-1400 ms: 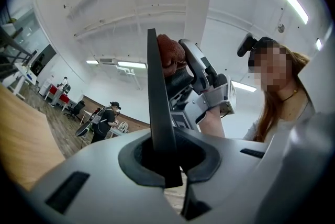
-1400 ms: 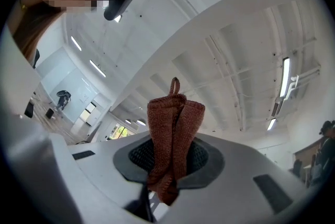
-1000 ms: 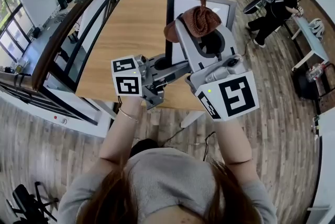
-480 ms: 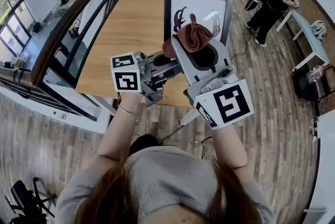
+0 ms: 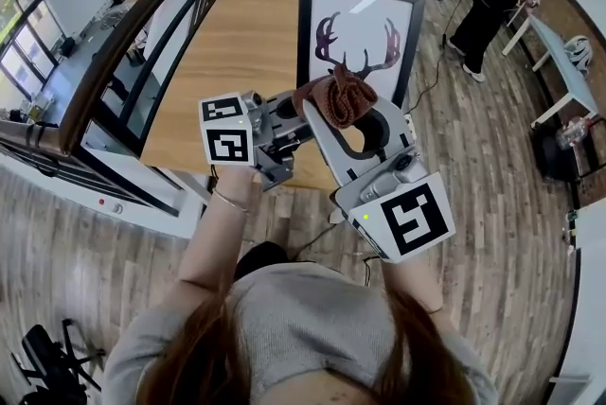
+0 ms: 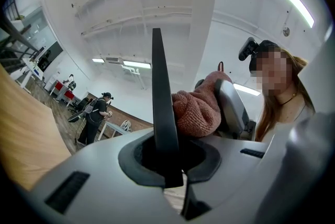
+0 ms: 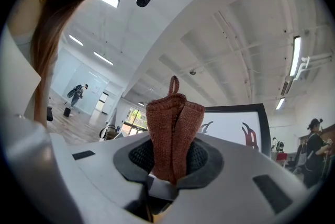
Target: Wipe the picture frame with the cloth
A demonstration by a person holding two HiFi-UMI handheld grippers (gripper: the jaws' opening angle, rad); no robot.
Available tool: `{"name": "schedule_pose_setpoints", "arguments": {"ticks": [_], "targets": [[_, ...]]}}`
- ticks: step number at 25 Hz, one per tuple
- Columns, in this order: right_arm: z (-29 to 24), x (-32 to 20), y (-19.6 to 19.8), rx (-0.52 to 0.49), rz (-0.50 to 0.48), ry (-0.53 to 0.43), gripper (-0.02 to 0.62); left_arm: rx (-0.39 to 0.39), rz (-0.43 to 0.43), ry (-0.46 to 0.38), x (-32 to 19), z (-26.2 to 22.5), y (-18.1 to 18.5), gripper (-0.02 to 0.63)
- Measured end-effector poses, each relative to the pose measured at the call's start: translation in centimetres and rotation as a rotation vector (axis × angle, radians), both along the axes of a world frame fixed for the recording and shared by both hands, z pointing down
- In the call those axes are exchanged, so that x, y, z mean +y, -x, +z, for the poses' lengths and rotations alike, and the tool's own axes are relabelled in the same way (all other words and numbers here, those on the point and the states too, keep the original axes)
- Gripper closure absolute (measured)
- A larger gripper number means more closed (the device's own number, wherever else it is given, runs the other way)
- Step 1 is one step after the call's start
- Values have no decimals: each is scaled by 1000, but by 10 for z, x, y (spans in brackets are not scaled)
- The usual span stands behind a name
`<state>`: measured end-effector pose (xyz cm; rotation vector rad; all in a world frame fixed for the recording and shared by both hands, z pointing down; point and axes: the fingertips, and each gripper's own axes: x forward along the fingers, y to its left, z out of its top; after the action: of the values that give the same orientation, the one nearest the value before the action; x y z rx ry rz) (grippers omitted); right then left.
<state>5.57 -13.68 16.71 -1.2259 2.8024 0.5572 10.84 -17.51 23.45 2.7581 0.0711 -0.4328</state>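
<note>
A: So, what do you count?

B: One cloth (image 5: pixel 336 97), pinched in my right gripper (image 5: pixel 333 110), near the one picture frame (image 5: pixel 358 15) over the table (image 5: pixel 237 44). My left gripper (image 5: pixel 295 114) clamps its black edge.

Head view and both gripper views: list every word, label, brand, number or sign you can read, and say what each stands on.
No readable text in any view.
On the black-framed antler picture: none, only dark antlers.
On the left white marker cube: a square code pattern, no letters or numbers.
On the right white marker cube: the same.
On the reddish-brown knitted cloth: no label visible.
</note>
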Motion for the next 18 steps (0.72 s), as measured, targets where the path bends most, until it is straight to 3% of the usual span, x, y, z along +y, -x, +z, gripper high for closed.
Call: {"name": "schedule_pose_setpoints", "arguments": {"ticks": [6, 13, 18], "targets": [[5, 18, 2, -12, -39, 29, 499, -28, -17, 0, 2, 8, -1, 560], [6, 46, 7, -34, -116, 75, 499, 30, -38, 34, 2, 9, 14, 560], [-16, 48, -1, -46, -55, 6, 499, 25, -23, 26, 12, 7, 20, 560]]}}
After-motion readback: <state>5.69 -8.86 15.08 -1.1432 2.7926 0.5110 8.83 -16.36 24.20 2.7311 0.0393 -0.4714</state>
